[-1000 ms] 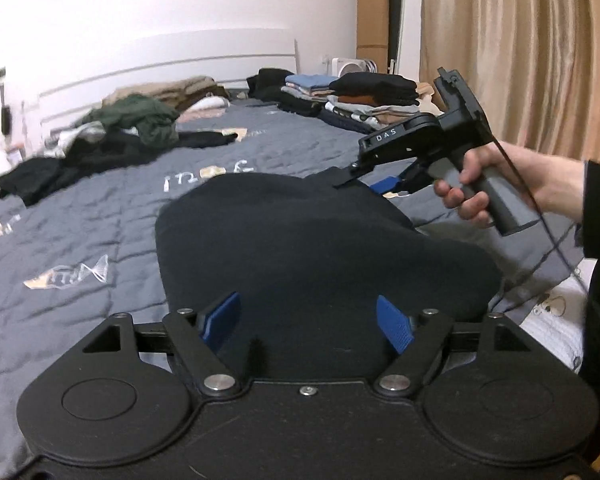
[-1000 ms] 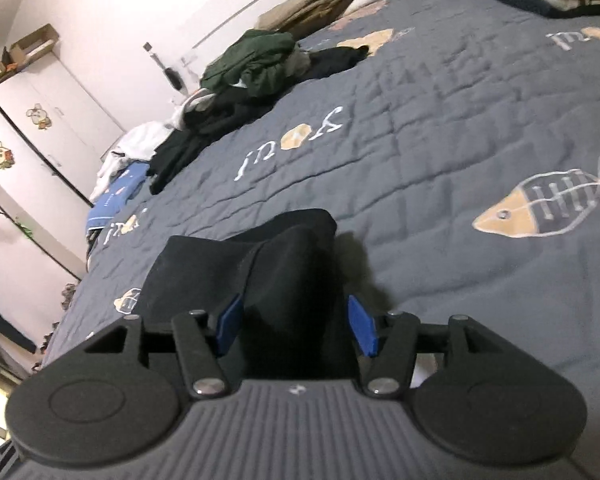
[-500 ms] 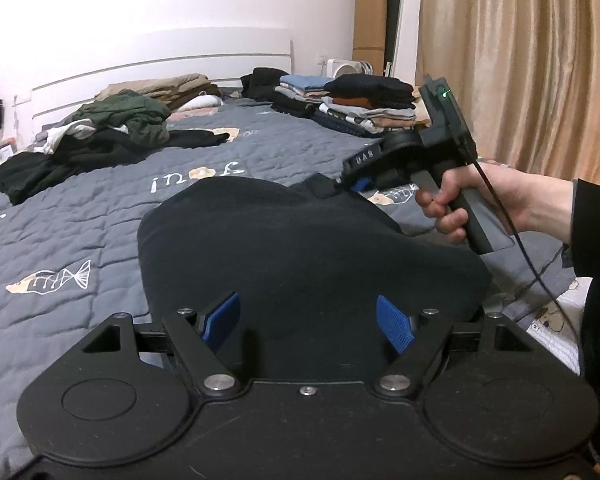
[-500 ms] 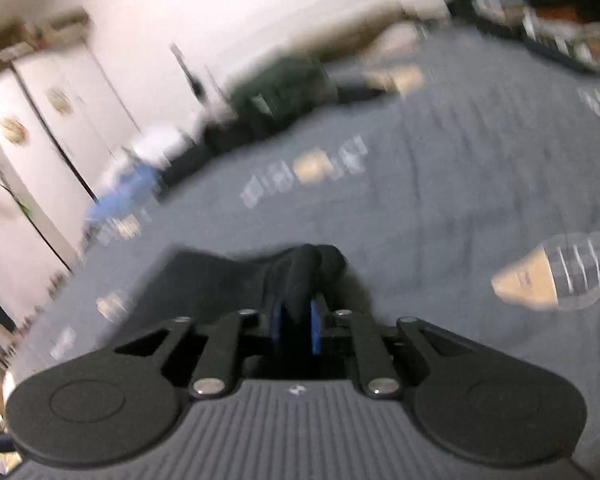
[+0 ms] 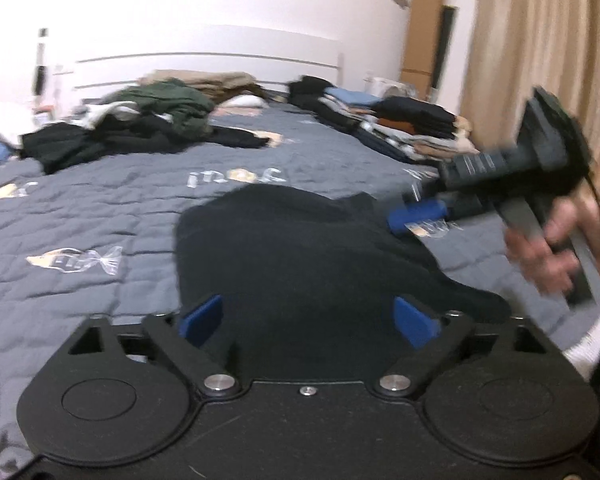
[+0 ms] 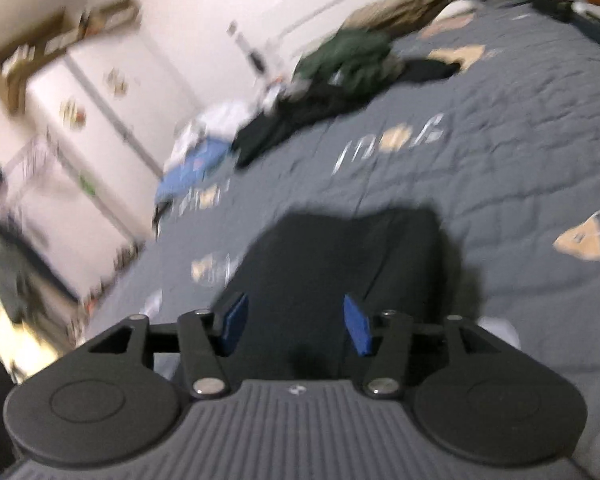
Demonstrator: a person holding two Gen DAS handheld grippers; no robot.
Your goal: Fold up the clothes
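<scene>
Black garment (image 5: 300, 264) near edge hidden, left tongs (image 5: 310, 322) and right tongs (image 6: 296, 328) opening, gripping nothing

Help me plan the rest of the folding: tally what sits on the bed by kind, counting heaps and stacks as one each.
Black garment being folded: 1
Unfolded heap of clothes: 1
Folded stack of clothes: 1
Total: 3

Both the left gripper and the right gripper are opening, their pads pressing on nothing.
</scene>
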